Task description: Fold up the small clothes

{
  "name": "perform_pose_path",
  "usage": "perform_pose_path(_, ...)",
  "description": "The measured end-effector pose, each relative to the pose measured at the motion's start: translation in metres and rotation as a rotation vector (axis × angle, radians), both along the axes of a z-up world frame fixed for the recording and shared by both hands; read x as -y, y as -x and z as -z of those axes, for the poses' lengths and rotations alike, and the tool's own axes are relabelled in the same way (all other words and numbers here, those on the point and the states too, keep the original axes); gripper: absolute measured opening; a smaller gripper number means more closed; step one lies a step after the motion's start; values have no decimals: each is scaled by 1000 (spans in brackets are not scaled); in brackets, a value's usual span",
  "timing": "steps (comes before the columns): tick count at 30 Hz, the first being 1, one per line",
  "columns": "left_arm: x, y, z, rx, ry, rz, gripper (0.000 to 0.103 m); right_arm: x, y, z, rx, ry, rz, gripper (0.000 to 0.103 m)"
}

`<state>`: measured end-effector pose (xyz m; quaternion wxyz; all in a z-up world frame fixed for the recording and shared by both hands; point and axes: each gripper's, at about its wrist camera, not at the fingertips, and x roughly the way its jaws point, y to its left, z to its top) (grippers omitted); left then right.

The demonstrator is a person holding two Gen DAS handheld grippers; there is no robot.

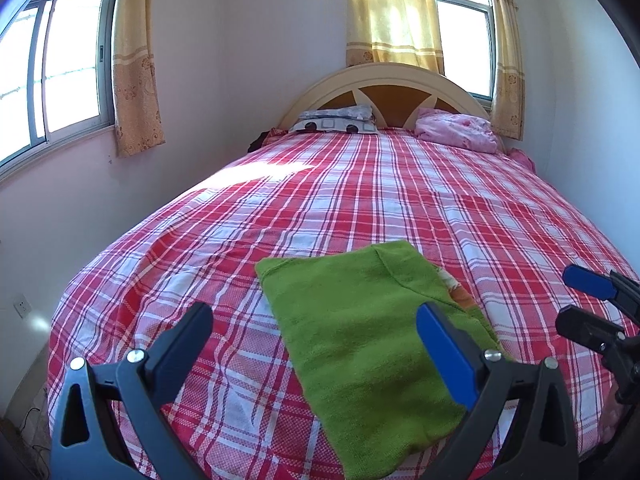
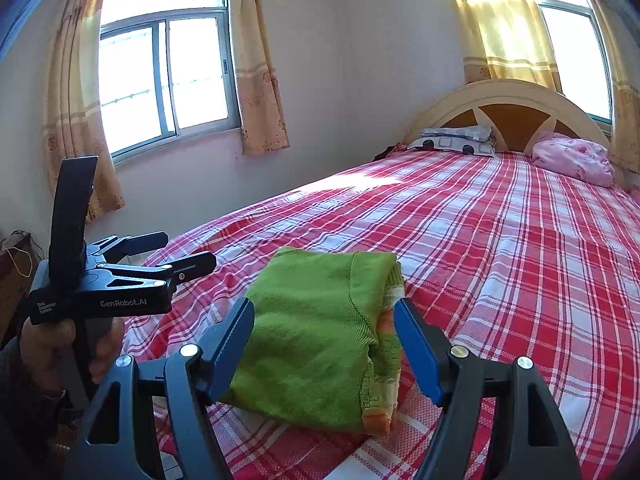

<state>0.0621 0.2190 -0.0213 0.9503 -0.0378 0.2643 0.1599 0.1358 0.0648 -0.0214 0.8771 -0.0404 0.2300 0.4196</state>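
- Left gripper [image 1: 316, 326]: jaws spread wide, holding nothing, hovering above the near edge of the bed, apart from the cloth.
- Right gripper [image 2: 324, 322]: jaws spread wide on either side of the garment, gripping nothing; contact of left finger [image 2: 234, 340] with the cloth unclear.
- Folded green knit garment [image 1: 368, 328] lying flat on the red-and-white plaid bedsheet [image 1: 360, 184], near the foot edge.
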Motion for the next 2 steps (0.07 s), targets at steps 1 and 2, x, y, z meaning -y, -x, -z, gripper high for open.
perform_pose_path(1,0,0,0,-1,1,4,103,0,0,1,-2,0,-1,73)
perform_pose_path(2,0,0,0,-1,3,14,103,0,0,1,-3,1,-1,73)
